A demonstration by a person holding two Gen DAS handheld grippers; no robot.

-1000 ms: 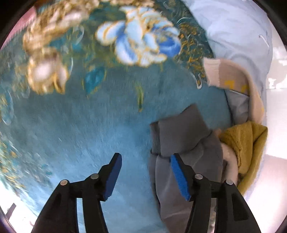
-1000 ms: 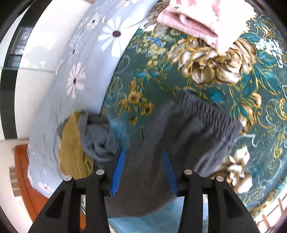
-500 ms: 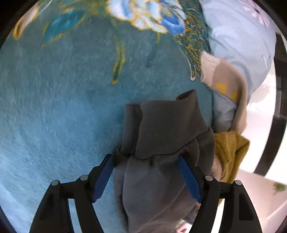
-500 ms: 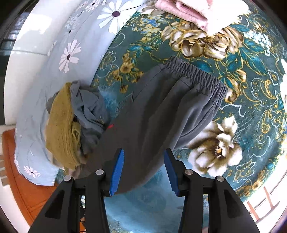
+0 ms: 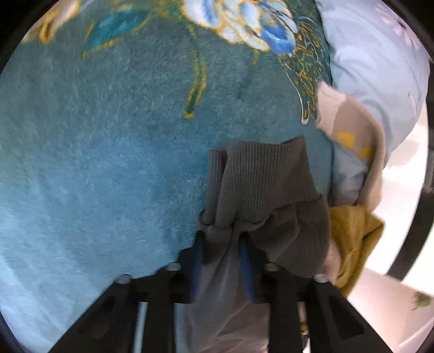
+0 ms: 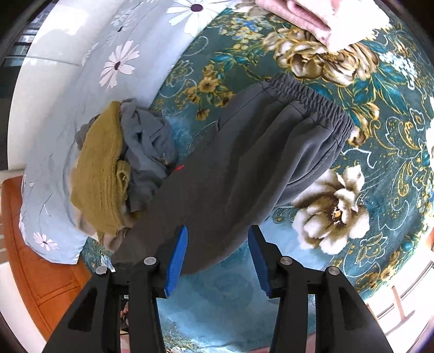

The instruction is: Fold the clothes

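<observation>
Barely started: left tool (image 5: 221,260) pinched shut on the gray pants (image 6: 244,168) cuff at 6 o'clock, right tool (image 6: 217,252) wide above pants lying unfolded on the bed (image 6: 366,114), clothes pile (image 6: 108,168) at 9 o'clock waiting.

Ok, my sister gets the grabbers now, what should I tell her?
Left gripper: shut on the grey trousers, pinching the bunched cloth just below a ribbed cuff.
Right gripper: open, above the trouser leg, holding nothing.
The trousers lie spread on the flowered blanket, waistband at the far end.
A heap of unfolded clothes sits beside them; a folded pink garment lies farther off.
Left: fold the trousers, then the heap.
</observation>
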